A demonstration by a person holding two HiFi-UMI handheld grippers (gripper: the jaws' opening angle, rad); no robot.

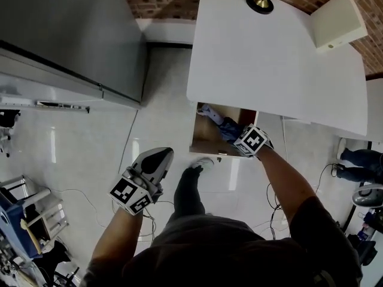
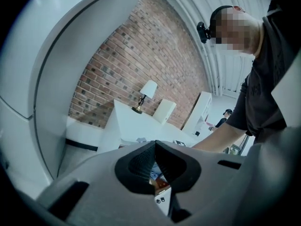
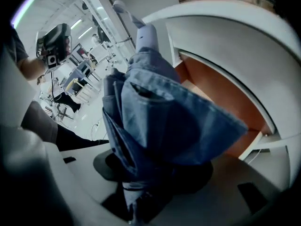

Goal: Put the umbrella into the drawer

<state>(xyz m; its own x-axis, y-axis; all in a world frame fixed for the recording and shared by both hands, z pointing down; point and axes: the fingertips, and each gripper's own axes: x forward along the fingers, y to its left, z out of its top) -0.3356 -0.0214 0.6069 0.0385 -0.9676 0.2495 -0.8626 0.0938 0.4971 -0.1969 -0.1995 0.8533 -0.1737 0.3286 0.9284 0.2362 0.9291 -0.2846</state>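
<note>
A folded blue umbrella point(image 1: 218, 123) lies slanted into the open wooden drawer point(image 1: 205, 137) under the white table point(image 1: 263, 58). My right gripper point(image 1: 238, 136) is shut on its near end, at the drawer's right front corner. In the right gripper view the blue cloth point(image 3: 160, 121) fills the space between the jaws of the right gripper point(image 3: 155, 175). Its pale tip points toward the drawer's brown inside point(image 3: 214, 105). My left gripper point(image 1: 157, 158) hangs over the floor, left of the drawer, apart from everything. The left gripper point(image 2: 155, 147) has its pads touching at the tips, with nothing held.
A grey cabinet point(image 1: 72, 34) stands at the left. On the table are a lamp point(image 1: 261, 2) and a white box point(image 1: 338, 20). The person's shoe point(image 1: 203, 163) is just before the drawer. Cables run over the floor; a cart point(image 1: 27, 217) stands lower left, another person point(image 1: 359, 163) far right.
</note>
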